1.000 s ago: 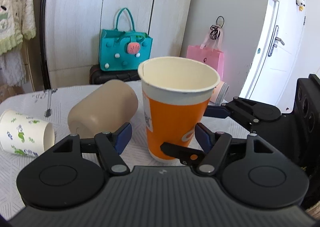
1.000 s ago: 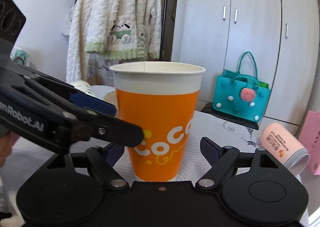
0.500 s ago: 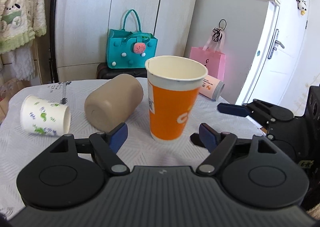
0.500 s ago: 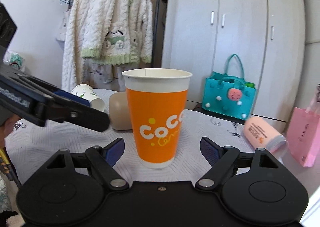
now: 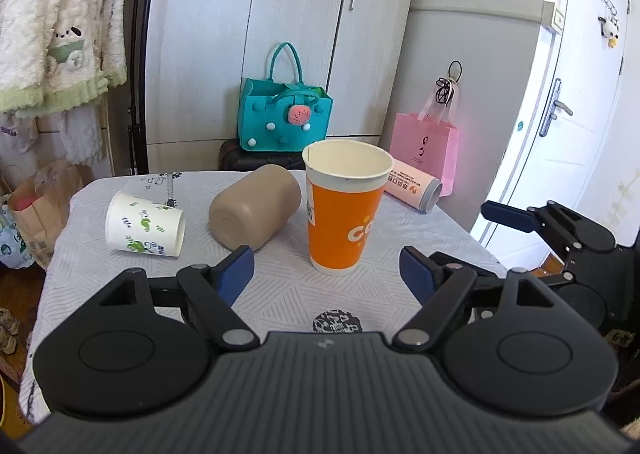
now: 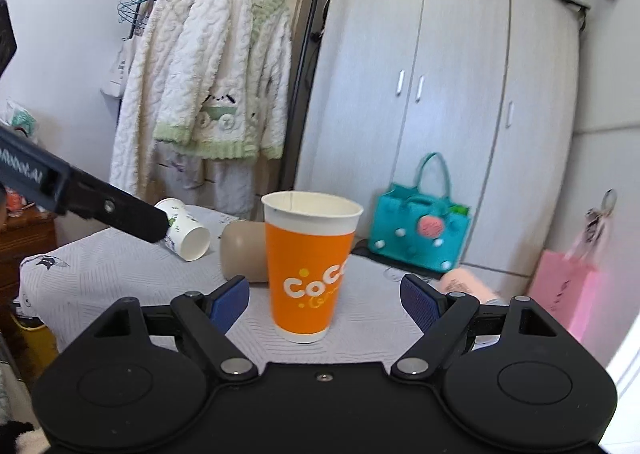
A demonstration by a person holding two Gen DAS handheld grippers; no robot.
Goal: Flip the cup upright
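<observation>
An orange paper cup (image 5: 342, 210) stands upright, mouth up, on the white-clothed table (image 5: 280, 294); it also shows in the right wrist view (image 6: 308, 270). My left gripper (image 5: 328, 268) is open and empty, a short way back from the cup. My right gripper (image 6: 324, 294) is open and empty, also back from the cup; it shows at the right of the left wrist view (image 5: 520, 218). A beige cup (image 5: 254, 206), a white cup with green print (image 5: 144, 224) and a pink cup (image 5: 414, 188) lie on their sides.
A teal bag (image 5: 284, 118) and a pink bag (image 5: 424, 150) stand behind the table by the wardrobe. A white door (image 5: 568, 114) is at the right. Clothes hang on a rack (image 6: 208, 94) at the left. A brown paper bag (image 5: 36, 206) sits on the floor.
Both grippers have drawn back from the orange cup, which stays upright on the table. More of the table and the lying cups have come into view.
</observation>
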